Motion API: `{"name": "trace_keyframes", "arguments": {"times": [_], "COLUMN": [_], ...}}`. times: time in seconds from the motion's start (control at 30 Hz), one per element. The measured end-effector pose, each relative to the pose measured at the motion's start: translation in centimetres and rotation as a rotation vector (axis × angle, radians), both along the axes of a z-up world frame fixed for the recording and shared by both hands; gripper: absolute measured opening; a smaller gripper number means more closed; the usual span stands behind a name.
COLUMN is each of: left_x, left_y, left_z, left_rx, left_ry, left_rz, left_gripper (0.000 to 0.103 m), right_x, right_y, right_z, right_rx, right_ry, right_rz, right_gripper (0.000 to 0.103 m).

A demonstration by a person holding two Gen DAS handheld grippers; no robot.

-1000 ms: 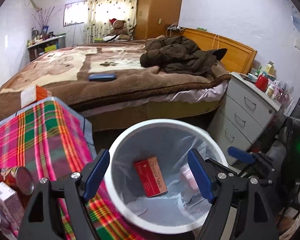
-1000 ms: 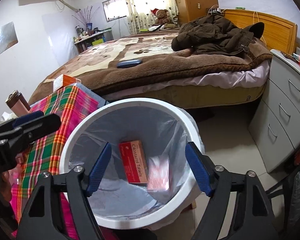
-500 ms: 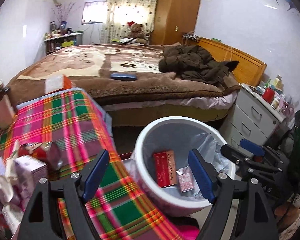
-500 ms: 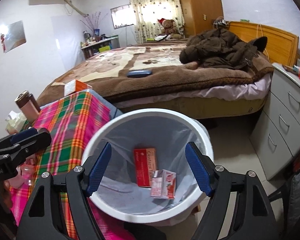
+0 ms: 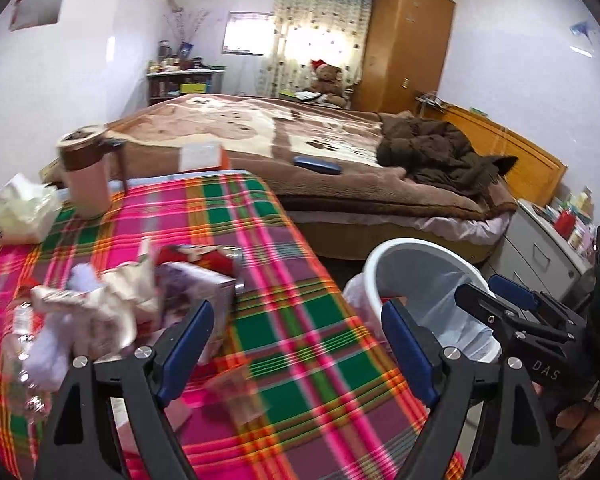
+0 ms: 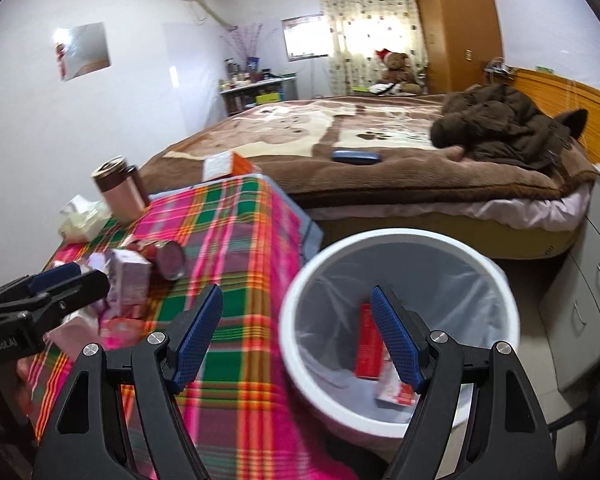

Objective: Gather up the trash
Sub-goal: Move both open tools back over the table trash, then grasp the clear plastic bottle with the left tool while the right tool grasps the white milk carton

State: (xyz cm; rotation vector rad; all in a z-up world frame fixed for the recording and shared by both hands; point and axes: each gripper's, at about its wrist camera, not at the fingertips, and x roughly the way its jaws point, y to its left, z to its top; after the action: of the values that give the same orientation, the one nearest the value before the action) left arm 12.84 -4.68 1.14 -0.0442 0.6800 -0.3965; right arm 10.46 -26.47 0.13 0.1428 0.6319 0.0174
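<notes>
A white trash bin (image 6: 396, 248) with a clear liner stands on the floor beside the plaid-covered table (image 5: 284, 280); it also shows in the left wrist view (image 5: 416, 250). A red box (image 6: 367, 342) and a small pink carton (image 6: 396, 394) lie inside it. Trash lies on the table's left: a purple carton (image 5: 198, 288), crumpled paper (image 5: 96, 308) and a red can (image 6: 171, 257). My left gripper (image 5: 296, 344) is open and empty over the table, right of the trash pile. My right gripper (image 6: 296, 332) is open and empty above the bin's left rim.
A pink tumbler (image 5: 86, 172) and a tissue pack (image 5: 24, 208) stand at the table's far left. An orange-white box (image 6: 230, 164) sits at the far edge. The bed (image 6: 380, 152) with a brown jacket lies behind; a grey drawer unit (image 6: 592, 280) stands on the right.
Both grippers have swung left from over the bin toward the table. The pink carton has dropped and settled in the bin. Both grippers stayed open.
</notes>
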Motion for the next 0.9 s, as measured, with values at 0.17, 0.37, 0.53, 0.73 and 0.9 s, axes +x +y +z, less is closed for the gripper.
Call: {"name": "trace_keyframes", "arguments": {"times": [0.17,0.37,0.53,0.73,0.9], "left_x": [-0.5,-0.6,-0.5,-0.2,0.0], "left_y": [3.8,7.4,11.0,14.7,17.0], "left_z": [0.2,-0.1,-0.4,-1.3,-2.0], "left_rx": [-0.001,0.007,0.011,0.011,0.003], "left_ry": [-0.016,-0.01,-0.007,0.016,0.033], "left_rz": [0.077,0.161,0.244,0.333,0.387], "left_gripper": [0.088,0.088,0.089,0.089,0.09], "right_x": [0.5,1.4,2.4,3.3,4.1], "right_y": [2.2,5.1,7.3,9.6,11.2], "right_z": [0.1,-0.4,-0.5,-1.0,-1.6], "right_rx": [-0.004,0.009,0.008,0.026,0.046], "right_ry": [-0.002,0.01,0.024,0.045,0.068], "right_rz": [0.059,0.127,0.193,0.253,0.301], "right_gripper": [0.078,0.078,0.078,0.078,0.078]}}
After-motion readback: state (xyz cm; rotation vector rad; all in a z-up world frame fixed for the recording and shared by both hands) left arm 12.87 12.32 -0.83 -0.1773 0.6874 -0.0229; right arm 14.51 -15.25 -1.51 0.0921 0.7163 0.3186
